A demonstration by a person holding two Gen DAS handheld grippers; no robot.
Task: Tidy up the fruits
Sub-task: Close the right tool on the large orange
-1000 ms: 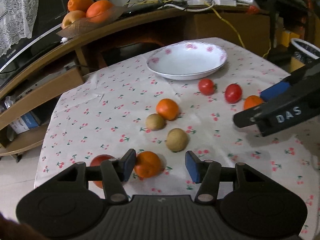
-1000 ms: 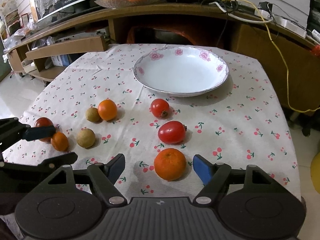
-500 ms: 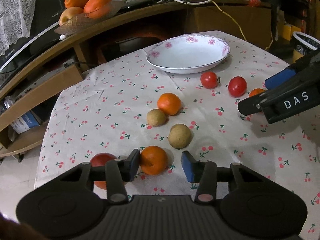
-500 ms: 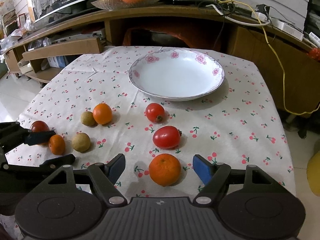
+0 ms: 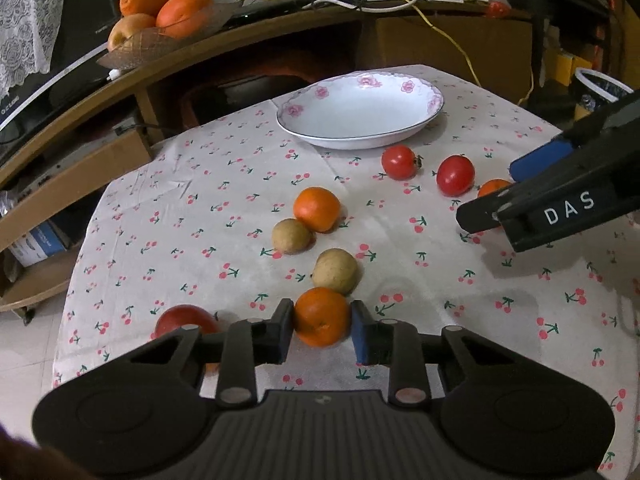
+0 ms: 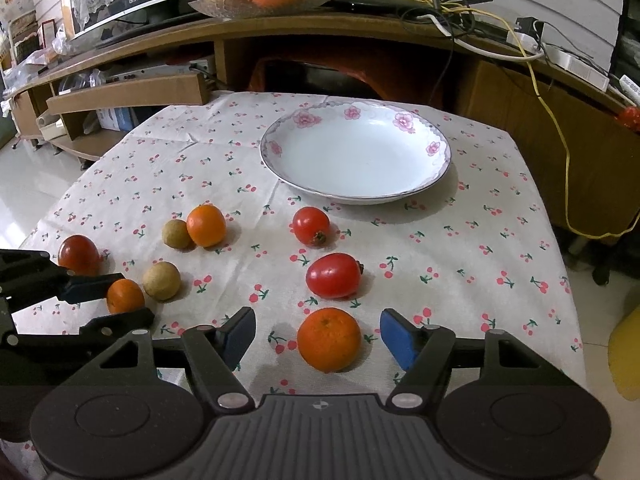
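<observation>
Closing on the small round orange tangerine [image 5: 322, 316], your left gripper [image 5: 320, 330] has both blue pads right against its sides, so you look to be gripping it, or within a hair of it, while it sits on the cherry-print tablecloth [image 5: 440, 280]. Just left of that gripper's left finger lies a dark red tomato [image 5: 186, 320], and directly ahead, almost touching the tangerine, sits a tan round fruit [image 5: 335, 271]; a second tan fruit [image 5: 292, 236] and another orange tangerine [image 5: 317, 209] lie further ahead. The empty white floral-rimmed plate [image 5: 424, 120] is far ahead and somewhat right.

Your right gripper [image 6: 318, 334] is spread wide, with a larger orange tangerine [image 6: 329, 339] between its fingers and touching neither. Ahead of it are an oval red tomato [image 6: 333, 275] and a rounder red tomato [image 6: 311, 225], then the plate.

The step in hand seems to be the pick-up of one fruit per gripper. Next, lift the left tangerine straight up so you don't nudge the tan fruit, and close the right fingers evenly before carrying to the plate.
</observation>
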